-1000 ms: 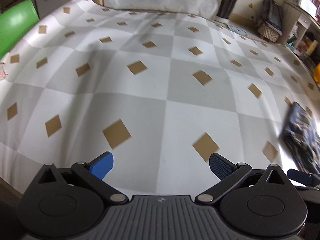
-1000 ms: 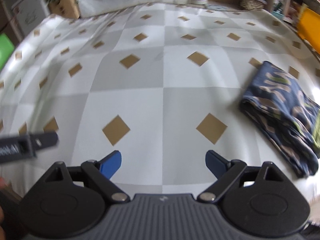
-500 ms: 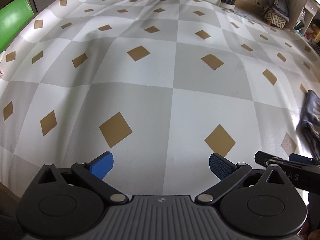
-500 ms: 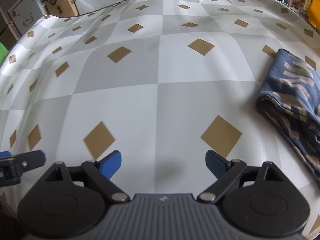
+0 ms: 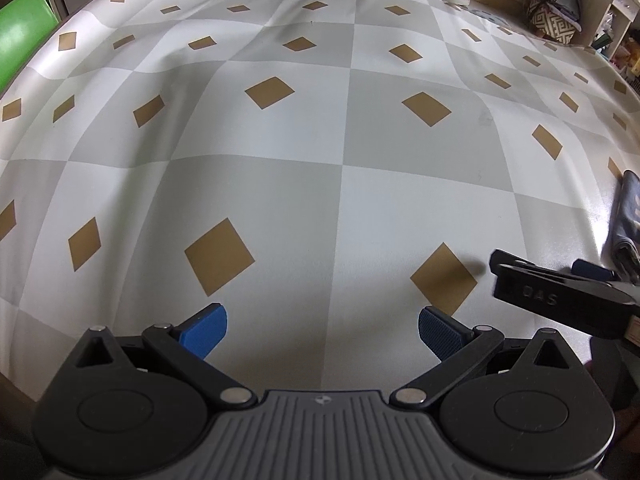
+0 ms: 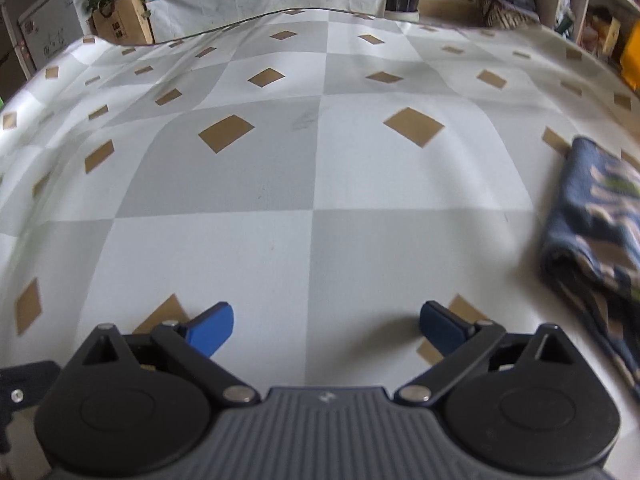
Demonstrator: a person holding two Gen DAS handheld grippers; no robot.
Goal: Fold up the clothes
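Observation:
A folded dark blue patterned garment (image 6: pixel 596 236) lies on the checked cloth to the right of my right gripper (image 6: pixel 326 326). That gripper's jaws are opening wide, and only bare cloth shows between its blue pads. In the left wrist view the garment (image 5: pixel 628 216) shows only as a strip at the right edge. My left gripper (image 5: pixel 322 330) stands open over the cloth with nothing between its fingers. One black finger of the right gripper (image 5: pixel 560 294) reaches in from the right of the left wrist view.
The cloth (image 5: pixel 320 160) is white and grey checks with brown diamonds and covers the whole work surface. A cardboard box with a plant (image 6: pixel 120 20) stands beyond the far left edge, shelves (image 6: pixel 592 12) at the far right, a green object (image 5: pixel 20 40) at the left.
Both grippers have come lower and closer to the cloth. The garment has slid toward the right edge of both views. The right gripper's finger has moved further into the left wrist view.

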